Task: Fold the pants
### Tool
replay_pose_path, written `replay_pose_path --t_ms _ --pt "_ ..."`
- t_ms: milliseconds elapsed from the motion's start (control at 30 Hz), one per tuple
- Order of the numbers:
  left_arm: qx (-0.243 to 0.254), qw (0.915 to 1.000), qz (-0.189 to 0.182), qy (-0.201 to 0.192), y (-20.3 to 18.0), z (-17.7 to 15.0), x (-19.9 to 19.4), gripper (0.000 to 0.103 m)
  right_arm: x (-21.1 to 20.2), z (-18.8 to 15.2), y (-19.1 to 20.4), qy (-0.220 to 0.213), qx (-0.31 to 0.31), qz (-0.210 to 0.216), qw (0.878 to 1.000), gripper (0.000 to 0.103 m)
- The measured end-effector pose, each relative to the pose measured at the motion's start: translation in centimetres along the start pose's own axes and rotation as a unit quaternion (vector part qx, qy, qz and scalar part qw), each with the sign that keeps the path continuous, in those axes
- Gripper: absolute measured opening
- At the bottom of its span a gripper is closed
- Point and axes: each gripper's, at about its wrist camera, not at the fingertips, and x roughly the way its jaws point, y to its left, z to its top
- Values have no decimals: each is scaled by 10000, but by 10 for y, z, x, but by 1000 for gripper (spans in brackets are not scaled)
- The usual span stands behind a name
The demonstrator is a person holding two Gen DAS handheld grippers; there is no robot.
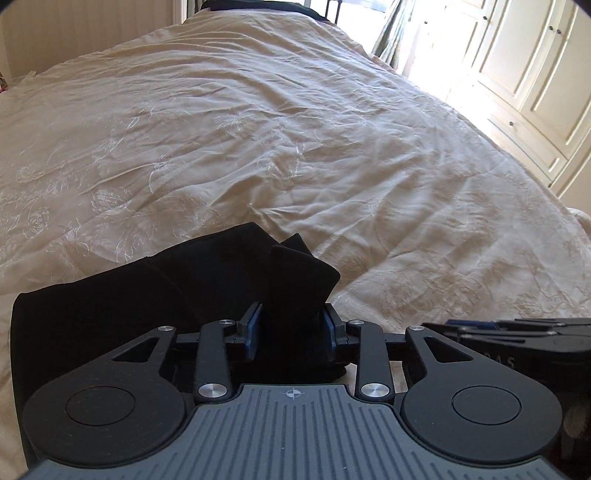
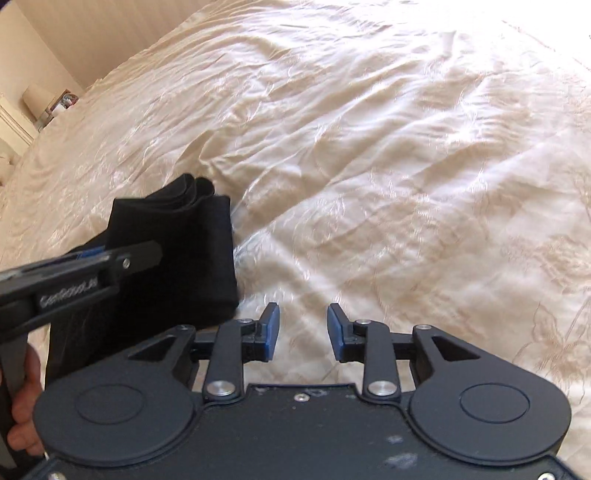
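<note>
The black pants (image 1: 147, 295) lie folded into a thick bundle on the cream bedspread (image 1: 295, 147). My left gripper (image 1: 291, 325) has its blue-padded jaws around a bunched edge of the pants. In the right wrist view the pants (image 2: 184, 251) lie at the left, with the left gripper's side (image 2: 92, 269) over them. My right gripper (image 2: 303, 328) is open and empty, just right of the pants, above bare bedspread (image 2: 406, 184). The right gripper's edge shows at the right of the left wrist view (image 1: 517, 332).
White cupboard doors (image 1: 535, 74) stand beyond the bed's right edge, with a curtain and bright window (image 1: 391, 33) at the far end. A lamp and bedside unit (image 2: 33, 99) stand at the far left.
</note>
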Motion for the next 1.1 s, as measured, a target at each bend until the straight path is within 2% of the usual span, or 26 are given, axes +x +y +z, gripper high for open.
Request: replay_pose_path --t_ms 100,200,233,367,533,633,733,867,933,967,1033,1100 --pt "-174 9987 -477 -7 7 0 -9 38 4 28 6 -344 -40 -49 9994 33" --pt "-512 9928 -1074 125 16 -4 -10 39 7 54 19 -634 -222 18 9977 33" --pt "-633 9915 -1124 149 18 -6 -10 39 4 63 24 -702 -331 55 9970 34" --pt "-1070 9919 -689 39 34 -13 -20 39 7 82 47 -616 -629 510 9948 36" --pt "-1486 9887 55 205 73 -28 -36 39 41 74 75 27 -1007 932 9905 39" --pt "-1861 9813 384 310 102 -42 -48 39 61 61 87 400 -1215 1014 9866 40" --pt "-2226 9718 690 359 128 -56 -62 39 82 51 94 699 -1439 861 9834 42" --pt "-2534 9609 1054 374 152 -70 -76 39 90 52 93 756 -1263 975 9843 43" --pt "-2668 9561 1157 365 162 -73 -79 39 86 58 95 771 -1200 1080 9839 28" --pt "-2715 9542 1209 351 166 -74 -81 39 80 60 97 746 -1227 1155 9829 9" --pt "-2699 9537 1281 341 172 -74 -83 39 52 65 99 501 -1135 1414 9822 8" --pt "-2617 9548 1366 358 174 -71 -82 39 26 62 100 226 -1187 1460 9819 8"
